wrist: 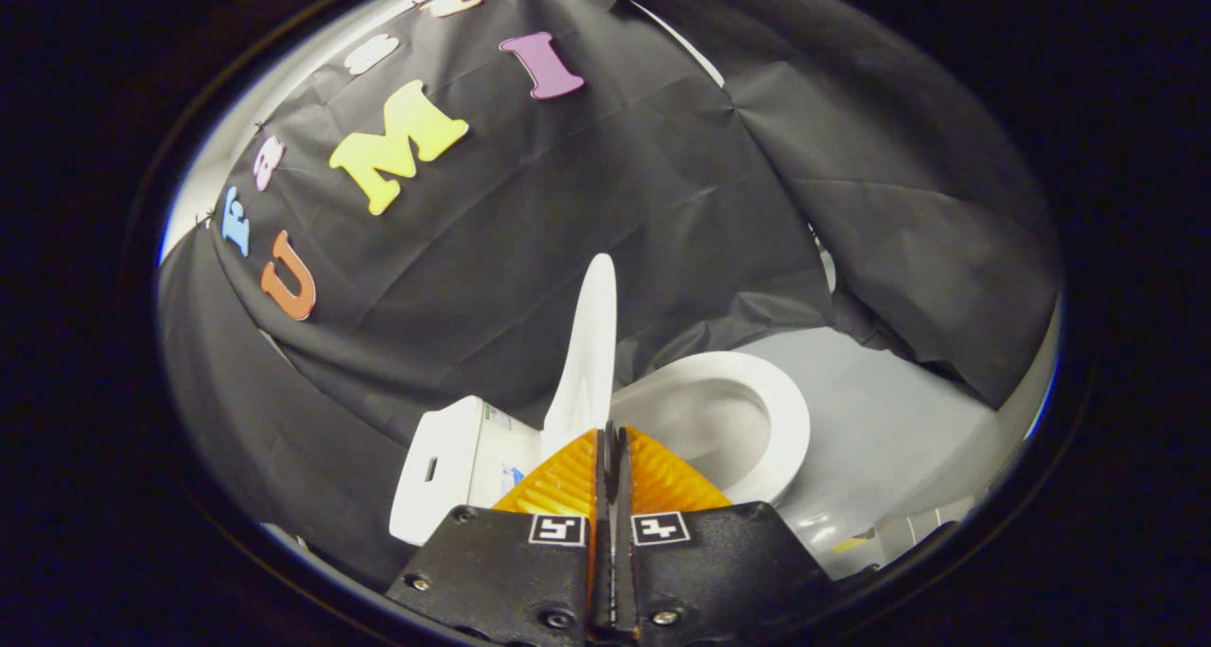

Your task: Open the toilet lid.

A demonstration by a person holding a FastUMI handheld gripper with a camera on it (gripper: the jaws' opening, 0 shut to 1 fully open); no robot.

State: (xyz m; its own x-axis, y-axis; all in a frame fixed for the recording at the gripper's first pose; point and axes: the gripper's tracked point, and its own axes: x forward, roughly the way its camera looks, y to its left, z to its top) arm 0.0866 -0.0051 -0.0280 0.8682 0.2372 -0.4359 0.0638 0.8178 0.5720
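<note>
The tongs [610,439] were pressed together, touching the upright lid [588,344] beside the seat [785,420]; stiff, smooth plastic, best pushed at its edge.

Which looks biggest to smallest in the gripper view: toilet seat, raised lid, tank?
1. Toilet seat, the widest shape.
2. Raised lid and tank look similar; the lid is seen edge-on, so unranked.
Gripper fingers are closed together, just before the lid.
</note>
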